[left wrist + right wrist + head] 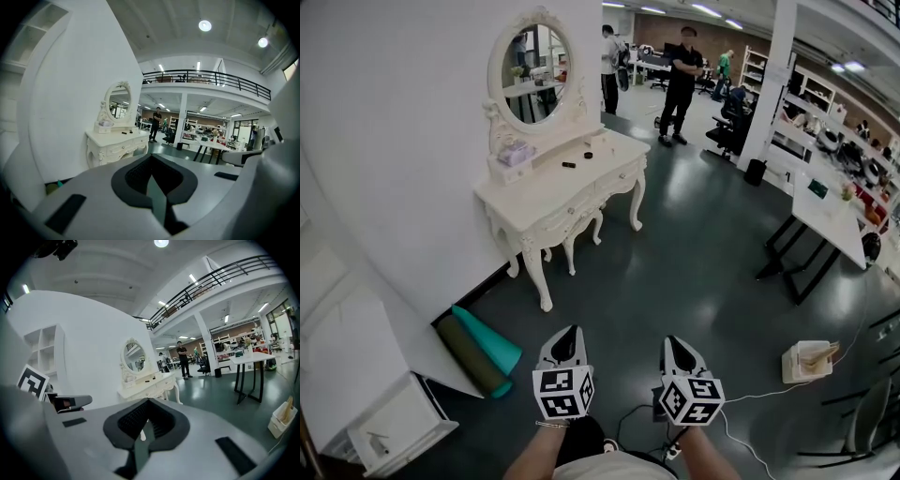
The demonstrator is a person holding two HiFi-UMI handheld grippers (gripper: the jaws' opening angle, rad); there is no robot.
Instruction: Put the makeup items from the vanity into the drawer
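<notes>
The makeup items [569,165] lay as a few small dark pieces on the top of the white vanity [546,192], toward its middle and front; they were too small to tell apart by kind. Judged by their size they would be light and stiff, likely smooth-cased and apt to skid or roll on the glossy top; each should be pinched across its narrow width, low and near its middle, with a gentle squeeze. A pale box [514,155] with something lilac in it sat at the foot of the vanity's oval mirror [534,73], beside the dark pieces; it might be fragile and want a hold on its wall. The drawer [617,178] in the vanity's carved front looked shut, so it would need opening first.

Well short of the vanity, over the dark floor, the left gripper [571,332] had its jaws pressed together on nothing; the right gripper [676,343] was likewise closed and empty; both pointed toward the vanity. Two rolled mats [486,345] lay on the floor below the vanity's near end; a person [682,80] stood beyond its far end.
</notes>
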